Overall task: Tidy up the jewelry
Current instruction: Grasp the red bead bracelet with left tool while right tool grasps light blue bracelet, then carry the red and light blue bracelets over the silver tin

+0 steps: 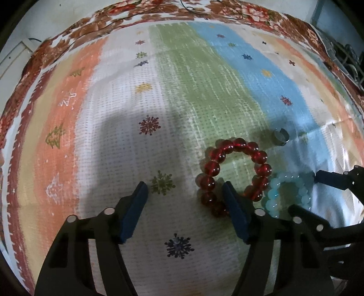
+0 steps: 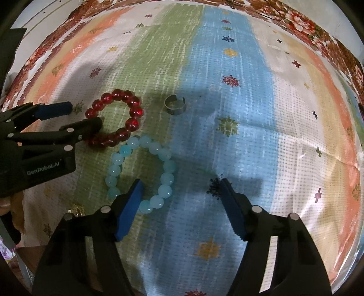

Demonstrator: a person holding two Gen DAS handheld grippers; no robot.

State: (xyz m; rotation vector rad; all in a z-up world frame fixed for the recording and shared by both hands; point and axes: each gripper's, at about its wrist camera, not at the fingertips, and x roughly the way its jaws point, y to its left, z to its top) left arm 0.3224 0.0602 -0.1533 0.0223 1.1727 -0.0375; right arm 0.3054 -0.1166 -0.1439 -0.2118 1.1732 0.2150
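A red bead bracelet lies flat on the striped cloth; it also shows in the right wrist view. A pale blue bead bracelet lies just beside it, touching it, and shows in the left wrist view. A small open silver ring stands beyond them, also in the left wrist view. My left gripper is open, its right finger over the red bracelet's near edge. My right gripper is open, its left finger over the blue bracelet's near beads.
A striped mat with snowflake prints covers a flowered tablecloth. A small gold trinket lies near the mat's front left edge. Cables lie at the far right edge.
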